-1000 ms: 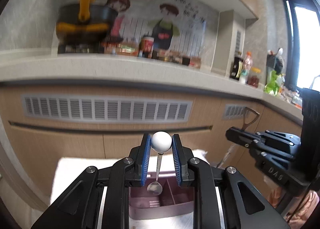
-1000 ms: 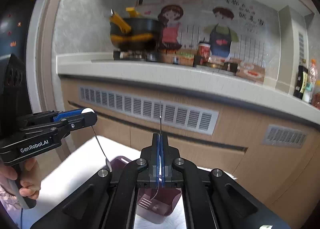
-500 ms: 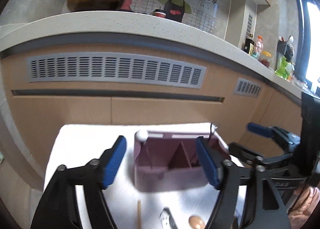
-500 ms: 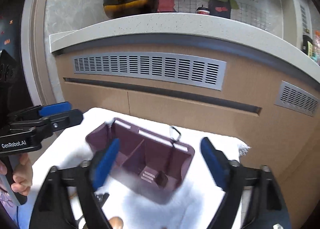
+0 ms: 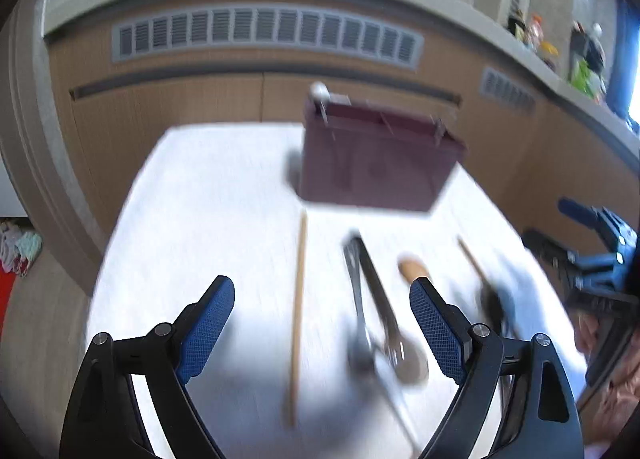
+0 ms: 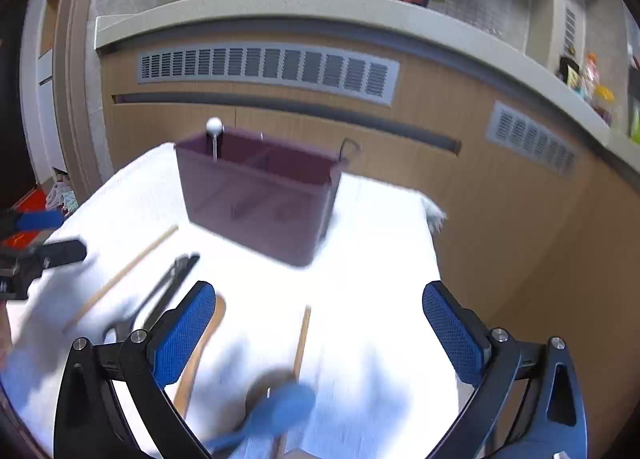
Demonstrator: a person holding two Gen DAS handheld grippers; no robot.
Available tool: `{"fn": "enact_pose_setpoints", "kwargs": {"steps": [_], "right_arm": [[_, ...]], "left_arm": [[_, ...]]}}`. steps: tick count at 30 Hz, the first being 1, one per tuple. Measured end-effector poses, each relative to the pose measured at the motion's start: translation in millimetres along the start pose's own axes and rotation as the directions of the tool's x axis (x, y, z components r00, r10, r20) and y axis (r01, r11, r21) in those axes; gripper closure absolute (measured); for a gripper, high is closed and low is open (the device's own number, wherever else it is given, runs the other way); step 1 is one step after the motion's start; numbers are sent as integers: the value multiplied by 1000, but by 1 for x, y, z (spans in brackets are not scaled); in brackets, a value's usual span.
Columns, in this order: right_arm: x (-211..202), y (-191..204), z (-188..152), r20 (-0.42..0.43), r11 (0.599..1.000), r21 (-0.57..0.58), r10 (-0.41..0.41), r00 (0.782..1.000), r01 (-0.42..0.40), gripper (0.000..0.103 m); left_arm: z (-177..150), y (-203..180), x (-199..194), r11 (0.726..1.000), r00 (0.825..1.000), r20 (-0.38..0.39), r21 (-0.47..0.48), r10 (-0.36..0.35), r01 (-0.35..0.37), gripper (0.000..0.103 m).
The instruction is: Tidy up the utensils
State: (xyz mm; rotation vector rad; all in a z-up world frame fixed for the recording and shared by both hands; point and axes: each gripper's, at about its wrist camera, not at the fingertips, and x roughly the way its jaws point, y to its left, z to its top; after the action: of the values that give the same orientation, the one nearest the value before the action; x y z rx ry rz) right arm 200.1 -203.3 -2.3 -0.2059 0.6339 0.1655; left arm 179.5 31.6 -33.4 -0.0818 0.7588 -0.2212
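Left wrist view: the left gripper [image 5: 322, 333] hangs over the white cloth [image 5: 208, 195] with its jaws spread wide and empty — they have just been opening, nothing between them. A single wooden chopstick [image 5: 298, 315] lies straight ahead inside the gap, its long axis running near to far, so a straight drop would likely straddle it. Just right of it lie metal tongs [image 5: 370, 295] and a spoon [image 5: 408, 363], blurred, crowding the right pad. Farther right sit a wooden handle end [image 5: 414, 269] and a dark ladle [image 5: 486, 291]. The maroon caddy [image 5: 372, 163] stands at the far side, a white-knobbed spoon [image 5: 319, 91] already in its left compartment.

Right wrist view: the right gripper [image 6: 320, 335] is likewise released and bare, its jaws just opened. Between the pads a wooden-handled utensil [image 6: 302, 339] lies near-to-far, its near end lost behind a blue blur. A second wooden handle [image 6: 200, 359] runs by the left pad. The caddy [image 6: 256, 195] stands beyond; a wire-handled tool [image 6: 347, 147] stands in its right end. The left gripper [image 6: 44, 239] shows at the left edge.
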Motion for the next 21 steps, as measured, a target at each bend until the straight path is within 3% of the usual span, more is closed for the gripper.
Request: {"fn": "enact_pose_setpoints", "kwargs": {"steps": [7, 9, 11, 13, 15, 21], "right_arm": [[0, 2, -43, -146, 998, 35, 62, 987, -57, 0], [0, 4, -54, -175, 997, 38, 76, 982, -71, 0], [2, 4, -62, -214, 990, 65, 136, 967, -125, 0], [6, 3, -66, -244, 980, 107, 191, 951, -170, 1], [6, 2, -66, -244, 979, 125, 190, 951, -164, 2], [-5, 0, -63, -203, 993, 86, 98, 974, -82, 3]], "left_arm": [[-45, -21, -9, 997, 991, -107, 12, -76, 78, 18], [-55, -29, -12, 994, 986, -129, 29, -103, 107, 28], [-60, -39, -12, 989, 978, -164, 54, -129, 139, 46], [-67, -51, -11, 980, 964, -216, 90, -156, 179, 49], [-73, -63, -14, 971, 955, -247, 133, -163, 200, 49], [-87, -82, -14, 960, 952, -294, 235, -80, 153, 49]]}}
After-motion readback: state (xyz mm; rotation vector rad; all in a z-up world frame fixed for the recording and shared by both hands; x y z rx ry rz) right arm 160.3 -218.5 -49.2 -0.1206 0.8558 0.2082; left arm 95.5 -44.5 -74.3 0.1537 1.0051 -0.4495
